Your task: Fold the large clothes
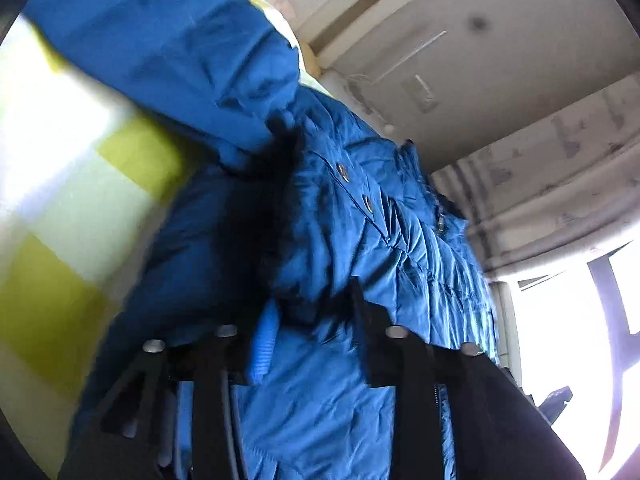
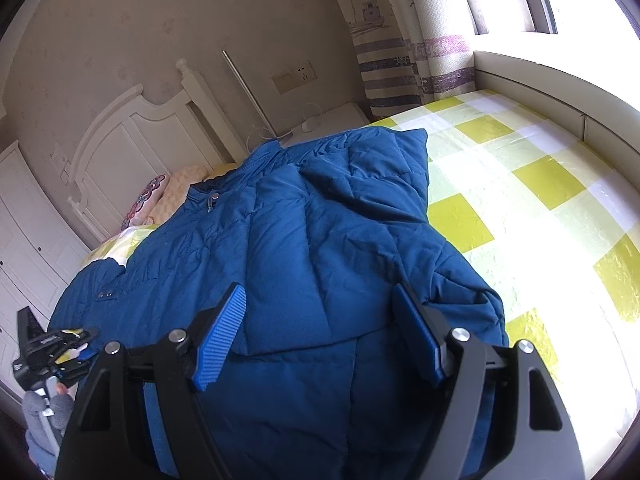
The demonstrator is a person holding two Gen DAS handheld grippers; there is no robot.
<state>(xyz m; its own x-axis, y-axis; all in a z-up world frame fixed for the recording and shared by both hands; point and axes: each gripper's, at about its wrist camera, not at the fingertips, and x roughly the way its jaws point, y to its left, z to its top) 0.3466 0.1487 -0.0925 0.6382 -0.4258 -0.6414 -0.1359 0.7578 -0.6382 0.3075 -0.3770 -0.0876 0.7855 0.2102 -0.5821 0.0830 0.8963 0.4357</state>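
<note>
A large blue padded jacket lies spread over the bed, collar and zipper toward the headboard, one side folded over its middle. My right gripper hovers over the near hem, jaws open wide, with the fabric lying beneath and nothing pinched. In the left wrist view the jacket fills the frame, blurred, with snap buttons and dark fur trim. My left gripper has bunched fabric filling the narrow gap between its fingers. It also shows at the jacket's left edge as the left gripper, held by a grey-gloved hand.
The bed carries a yellow-and-white checked sheet. A white headboard and pillows stand at the far end, with a nightstand and a patterned curtain beside. A padded ledge under the bright window borders the right side.
</note>
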